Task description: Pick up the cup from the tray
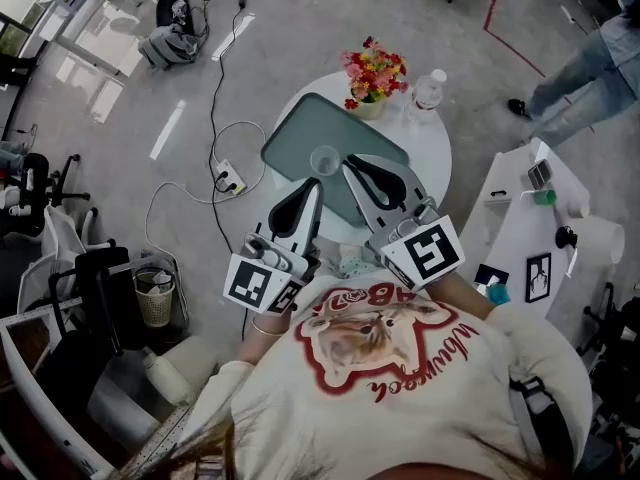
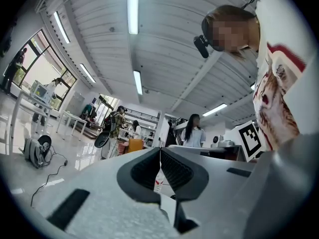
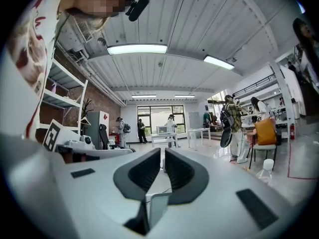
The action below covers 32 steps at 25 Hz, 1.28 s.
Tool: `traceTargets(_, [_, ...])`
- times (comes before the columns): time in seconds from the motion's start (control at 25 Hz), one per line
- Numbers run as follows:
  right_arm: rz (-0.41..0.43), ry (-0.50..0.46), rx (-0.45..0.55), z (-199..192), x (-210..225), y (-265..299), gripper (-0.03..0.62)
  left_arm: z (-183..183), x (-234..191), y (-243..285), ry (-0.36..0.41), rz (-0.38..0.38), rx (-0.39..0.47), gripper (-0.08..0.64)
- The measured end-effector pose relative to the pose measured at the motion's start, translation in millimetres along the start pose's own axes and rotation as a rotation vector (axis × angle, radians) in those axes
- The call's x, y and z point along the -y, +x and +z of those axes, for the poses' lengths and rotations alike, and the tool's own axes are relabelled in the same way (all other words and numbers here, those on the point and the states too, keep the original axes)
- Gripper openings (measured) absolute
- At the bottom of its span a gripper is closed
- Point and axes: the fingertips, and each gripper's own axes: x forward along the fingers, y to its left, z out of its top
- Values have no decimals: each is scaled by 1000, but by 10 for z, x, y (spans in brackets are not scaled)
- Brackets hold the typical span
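A clear cup (image 1: 325, 158) stands upright near the middle of the grey-green tray (image 1: 290, 133) on the round white table (image 1: 432, 148). My left gripper (image 1: 313, 184) hovers over the tray's near edge, just below the cup, and its jaws are shut on nothing. My right gripper (image 1: 348, 164) sits just right of the cup, also shut and empty. Both point across the tray, away from me. In the left gripper view the left gripper (image 2: 160, 152) shows its tips meeting. The right gripper view shows the same for the right gripper (image 3: 162, 153). The cup appears in neither gripper view.
A pot of flowers (image 1: 373, 74) and a water bottle (image 1: 428, 90) stand at the table's far edge; the bottle (image 3: 266, 171) also shows in the right gripper view. A white side table (image 1: 520, 208) with small items stands on the right. Cables and a power strip (image 1: 228, 178) lie on the floor at left.
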Motion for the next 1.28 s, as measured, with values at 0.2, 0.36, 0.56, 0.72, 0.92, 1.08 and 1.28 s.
traceTargets(0.2, [-19, 13, 4, -51, 66, 69, 44, -6, -145, 43, -2, -16, -19, 15])
traceTargets(0.36, [-51, -7, 20, -14, 83, 88, 44, -7, -208, 88, 7, -50, -35, 15])
traceTargets(0.56, [-58, -13, 20, -82, 106, 113, 44, -18, -241, 173, -9, -72, -32, 15])
traceTargets(0.72, [-56, -17, 13, -199, 88, 171, 44, -63, -318, 146, -24, -72, -44, 15])
traceTargets(0.92, [9, 12, -10, -368, 14, 222, 46, -171, -389, 103, -45, -53, -68, 15])
traceTargets(1.08, [4, 23, -52, -552, 40, 249, 48, -231, -436, 96, -51, -45, -78, 15])
traceTargets(1.28, [18, 50, -86, -751, 45, 275, 54, -247, -452, 124, -65, -45, -75, 15])
